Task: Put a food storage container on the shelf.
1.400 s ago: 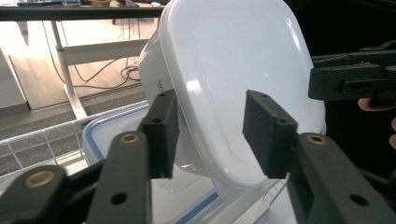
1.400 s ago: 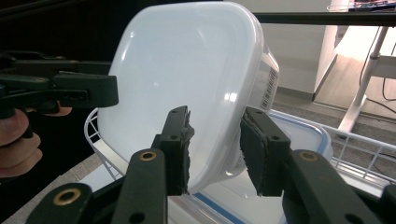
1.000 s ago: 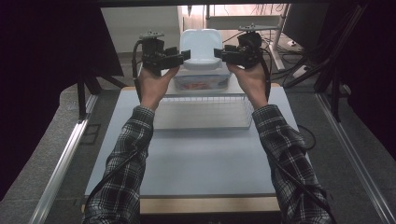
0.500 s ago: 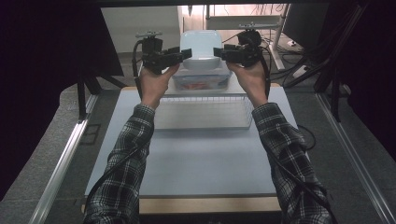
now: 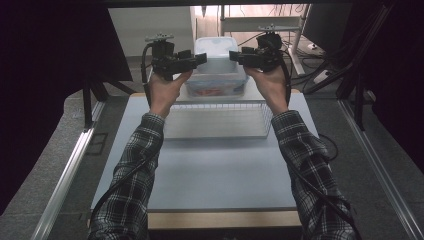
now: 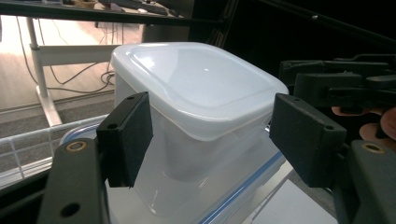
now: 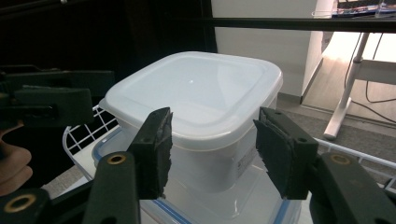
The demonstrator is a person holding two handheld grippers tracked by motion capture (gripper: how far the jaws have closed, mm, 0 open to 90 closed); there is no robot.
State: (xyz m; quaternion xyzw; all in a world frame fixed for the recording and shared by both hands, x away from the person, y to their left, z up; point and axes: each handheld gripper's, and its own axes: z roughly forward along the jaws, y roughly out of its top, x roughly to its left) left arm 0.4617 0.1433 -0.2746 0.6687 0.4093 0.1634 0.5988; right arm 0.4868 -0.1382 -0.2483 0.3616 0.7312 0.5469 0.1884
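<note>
At the far end of the surface point(image 5: 215, 175), a white tub point(image 5: 219, 50) with its lid on sits on top of a lower clear box with a blue-edged lid point(image 5: 216, 87). Just in front of them stands a wire basket point(image 5: 217, 120). The left gripper point(image 5: 192, 59) and the right gripper point(image 5: 240, 56) hover on either side of the tub, level with its upper part, each held in a hand with a plaid sleeve behind it.

In both gripper views the jaws are spread wide and hold nothing; the tub fills the gap ahead of them but does not seem to touch either pad.

The risk here, as I judge it, is the stack. The tub looks light and smooth-walled, and its lid rim overhangs the sides. If one gripper pushes before the other, the tub could slide across the slick lid beneath it or tip toward the far edge. A pinch on the lid rim alone might pop the lid off rather than lift the tub.

Room is tight at the back, where the surface ends close behind the boxes and dark frame posts stand to both sides. Toward the person the surface is bare past the basket, offering plenty of space.
</note>
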